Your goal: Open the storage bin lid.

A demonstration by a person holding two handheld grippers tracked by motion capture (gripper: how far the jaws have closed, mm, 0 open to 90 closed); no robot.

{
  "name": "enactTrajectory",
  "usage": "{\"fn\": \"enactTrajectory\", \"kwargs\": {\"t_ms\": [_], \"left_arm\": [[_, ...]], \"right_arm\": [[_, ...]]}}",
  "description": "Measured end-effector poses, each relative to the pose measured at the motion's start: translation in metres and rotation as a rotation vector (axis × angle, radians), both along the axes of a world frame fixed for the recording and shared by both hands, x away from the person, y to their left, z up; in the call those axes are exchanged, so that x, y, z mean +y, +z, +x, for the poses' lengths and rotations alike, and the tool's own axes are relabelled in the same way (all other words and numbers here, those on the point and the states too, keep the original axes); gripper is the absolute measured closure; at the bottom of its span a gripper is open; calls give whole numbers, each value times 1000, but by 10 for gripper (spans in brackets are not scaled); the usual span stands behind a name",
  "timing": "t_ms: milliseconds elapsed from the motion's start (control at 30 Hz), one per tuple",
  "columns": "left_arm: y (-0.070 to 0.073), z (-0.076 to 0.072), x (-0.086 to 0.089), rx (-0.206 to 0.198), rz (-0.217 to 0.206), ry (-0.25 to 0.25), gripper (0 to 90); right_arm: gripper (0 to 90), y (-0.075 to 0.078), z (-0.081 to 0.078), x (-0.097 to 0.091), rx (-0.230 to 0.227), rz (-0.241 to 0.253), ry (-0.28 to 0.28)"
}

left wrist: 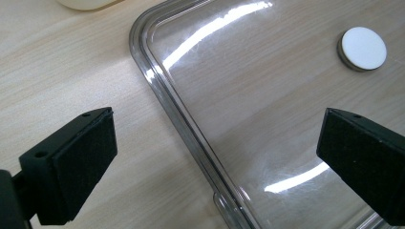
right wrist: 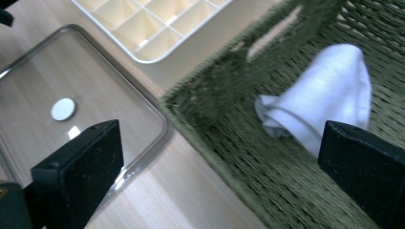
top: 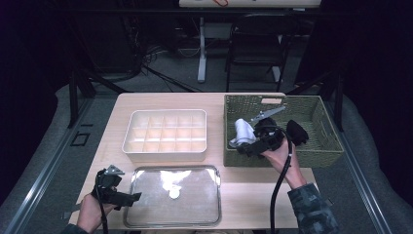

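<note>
The left tongs (top: 127, 197) rest low on the worktop (top: 243, 195), jaws spread wide and empty, straddling the near-left rim of the clear tray (left wrist: 191, 138); a small white disc (left wrist: 364, 47) lies on that tray ahead of them. Ahead and to their right sits the cream divided box (top: 165, 131). The right tongs (right wrist: 219, 181) hang over the near wall of the green basket (right wrist: 215, 95), jaws released, nothing between them. The white cloth (right wrist: 325, 100) lies in the basket just ahead of the right jaw. This looks like the reach step: the next move calls for advancing and closing on the cloth.
</note>
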State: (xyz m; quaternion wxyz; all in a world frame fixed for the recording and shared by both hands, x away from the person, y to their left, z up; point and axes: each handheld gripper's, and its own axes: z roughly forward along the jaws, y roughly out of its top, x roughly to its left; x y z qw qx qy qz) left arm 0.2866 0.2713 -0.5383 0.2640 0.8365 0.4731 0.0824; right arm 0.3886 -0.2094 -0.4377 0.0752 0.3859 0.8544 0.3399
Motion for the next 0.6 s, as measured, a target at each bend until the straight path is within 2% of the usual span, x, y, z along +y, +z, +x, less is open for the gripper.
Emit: {"fn": "enactTrajectory", "kwargs": {"t_ms": [600], "left_arm": [[1, -1, 0, -8, 10, -10, 0]], "right_arm": [[0, 1, 36, -35, 47, -25, -98]]}}
